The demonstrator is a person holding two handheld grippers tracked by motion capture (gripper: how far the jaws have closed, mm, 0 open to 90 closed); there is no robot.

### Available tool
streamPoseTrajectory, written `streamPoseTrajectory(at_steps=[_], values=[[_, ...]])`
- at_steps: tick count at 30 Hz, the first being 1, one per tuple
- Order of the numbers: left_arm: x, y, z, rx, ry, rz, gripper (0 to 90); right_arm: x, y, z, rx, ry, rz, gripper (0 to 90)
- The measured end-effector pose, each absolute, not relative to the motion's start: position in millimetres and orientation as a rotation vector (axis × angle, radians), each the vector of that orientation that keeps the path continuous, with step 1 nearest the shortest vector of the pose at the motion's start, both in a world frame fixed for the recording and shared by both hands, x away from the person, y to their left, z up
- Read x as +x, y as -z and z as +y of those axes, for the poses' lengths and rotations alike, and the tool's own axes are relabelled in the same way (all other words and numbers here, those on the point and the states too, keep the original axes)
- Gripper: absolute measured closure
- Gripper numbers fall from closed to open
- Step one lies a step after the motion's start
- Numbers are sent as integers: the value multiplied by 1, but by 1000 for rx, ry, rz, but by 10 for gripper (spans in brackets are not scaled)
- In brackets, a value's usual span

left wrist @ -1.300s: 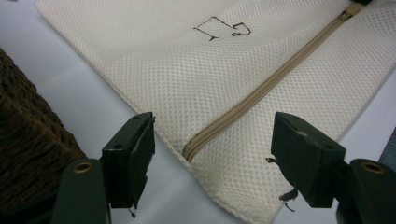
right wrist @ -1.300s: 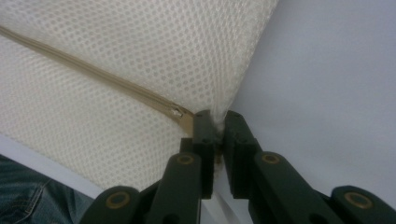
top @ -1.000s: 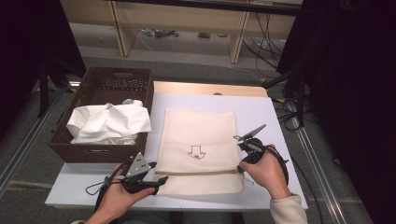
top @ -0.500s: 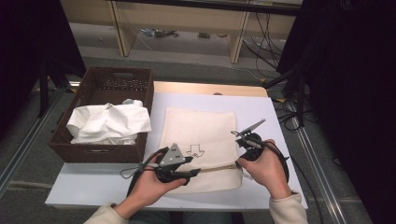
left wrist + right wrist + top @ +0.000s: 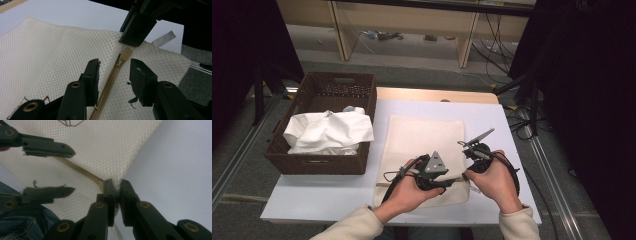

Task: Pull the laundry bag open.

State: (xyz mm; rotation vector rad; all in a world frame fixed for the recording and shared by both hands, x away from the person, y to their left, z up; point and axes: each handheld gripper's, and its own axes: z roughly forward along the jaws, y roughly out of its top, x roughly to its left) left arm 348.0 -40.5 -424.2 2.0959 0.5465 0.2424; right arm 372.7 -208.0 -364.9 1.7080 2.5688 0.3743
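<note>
Cream mesh zip bag lies flat on the white table, right of the brown wicker basket. The right gripper pinches its near right corner; the left gripper, whose jaws have just been closing, straddles the tan zipper pull without touching it.

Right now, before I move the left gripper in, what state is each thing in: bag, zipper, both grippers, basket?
Mesh bag: lying flat on the table, its edge pinched.
Zipper: closed, pull tab untouched.
Left gripper: open, jaws have just been closing, astride the zipper with no contact.
Right gripper: shut on the mesh bag at the zipper's end.
Basket: beside the bag, holding crumpled white cloth.
</note>
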Motion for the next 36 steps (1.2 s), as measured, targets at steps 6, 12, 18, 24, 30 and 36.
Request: streamPoseTrajectory(at_steps=[6,12,18,24,30,36], values=[[348,430,-51,2138,-292,509,548,373,367,-207,1685,-380,2572,853],[350,433,-57,2158,-307,501,561,373,367,-206,1653,-389,2598,854],[348,434,-61,2166,-313,487,560,373,369,-205,1673,-400,2589,854],[350,436,-62,2172,-320,513,565,372,370,-204,1662,-409,2589,856],[352,435,-56,2176,-323,533,613,374,371,-207,1648,-428,2595,855],[349,436,-55,2196,-311,517,690,374,372,-207,1635,-437,2602,855]])
